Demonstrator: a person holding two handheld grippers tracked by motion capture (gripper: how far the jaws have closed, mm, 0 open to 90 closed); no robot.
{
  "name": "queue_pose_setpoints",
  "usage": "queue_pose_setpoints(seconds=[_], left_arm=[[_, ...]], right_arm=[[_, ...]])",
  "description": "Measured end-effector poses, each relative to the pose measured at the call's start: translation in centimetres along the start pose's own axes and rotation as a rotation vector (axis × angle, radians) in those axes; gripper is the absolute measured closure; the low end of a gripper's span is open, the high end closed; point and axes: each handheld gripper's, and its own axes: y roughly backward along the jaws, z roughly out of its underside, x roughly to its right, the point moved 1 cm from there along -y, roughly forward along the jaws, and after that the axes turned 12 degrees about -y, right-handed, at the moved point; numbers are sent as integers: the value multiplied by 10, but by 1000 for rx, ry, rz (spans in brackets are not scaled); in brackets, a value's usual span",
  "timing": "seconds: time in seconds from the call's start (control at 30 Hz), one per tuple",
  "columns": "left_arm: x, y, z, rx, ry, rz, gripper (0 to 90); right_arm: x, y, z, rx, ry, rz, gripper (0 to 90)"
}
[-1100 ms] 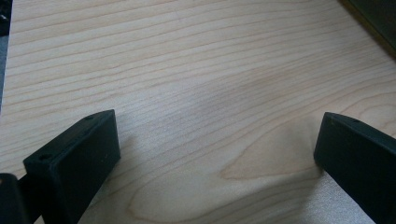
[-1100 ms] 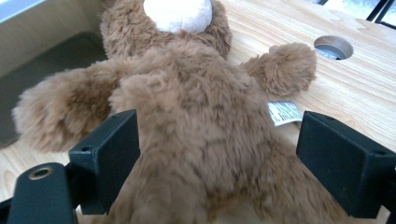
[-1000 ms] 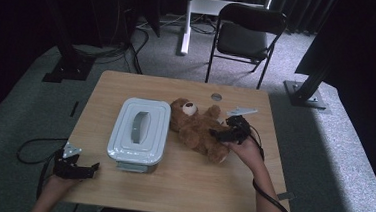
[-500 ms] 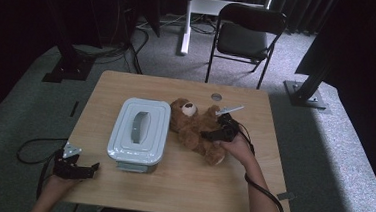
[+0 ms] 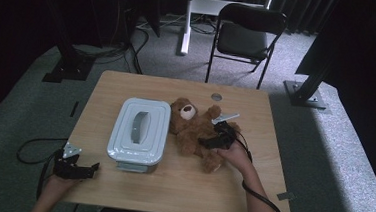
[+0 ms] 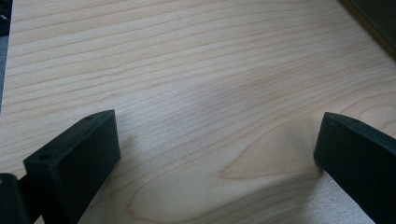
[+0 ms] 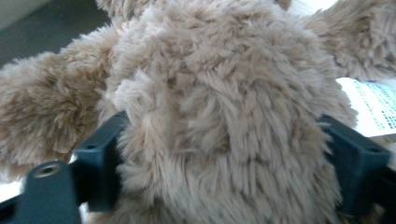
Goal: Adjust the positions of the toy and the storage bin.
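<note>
A brown teddy bear (image 5: 192, 129) lies on its back in the middle of the wooden table (image 5: 179, 195), its head toward the far side. My right gripper (image 5: 207, 142) reaches in from the bear's right side. In the right gripper view the furry belly (image 7: 224, 107) bulges between the two jaws and fur presses on both pads. These jaws have just been closing on it. My left gripper (image 5: 90, 168) rests at the table's front left corner, jaws wide apart over bare wood (image 6: 215, 140), holding nothing.
A pale blue lidded box (image 5: 139, 130) stands just left of the bear, touching its arm. A white printed tag (image 5: 225, 117) lies by the bear's far arm. A round grommet (image 5: 216, 96) sits near the far edge, and a black chair (image 5: 248, 35) stands beyond the table.
My right gripper has moved left and down from beside the bear onto its belly. The left gripper has stayed where it was.
</note>
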Motion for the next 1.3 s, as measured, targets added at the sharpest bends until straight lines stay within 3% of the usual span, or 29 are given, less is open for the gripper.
queue_pose_setpoints(seconds=[0.1,0.3,0.57,0.67,0.97,1.17,1.3], left_arm=[[0,0,0,0,0,1,9],[0,0,0,1,-3,2,9],[0,0,0,0,-6,5,9],[0,0,0,0,-7,5,9],[0,0,0,-1,-7,5,9],[0,0,0,0,-6,5,9],[0,0,0,-1,-7,5,9]], right_arm=[[-1,1,1,12,-7,11,265],[-11,3,0,6,29,43,434],[-12,11,-3,52,-9,43,579],[-13,13,-6,58,-39,42,601],[-13,23,-7,125,-61,59,635],[-3,35,-6,162,-80,95,652],[8,49,-6,208,-133,115,651]])
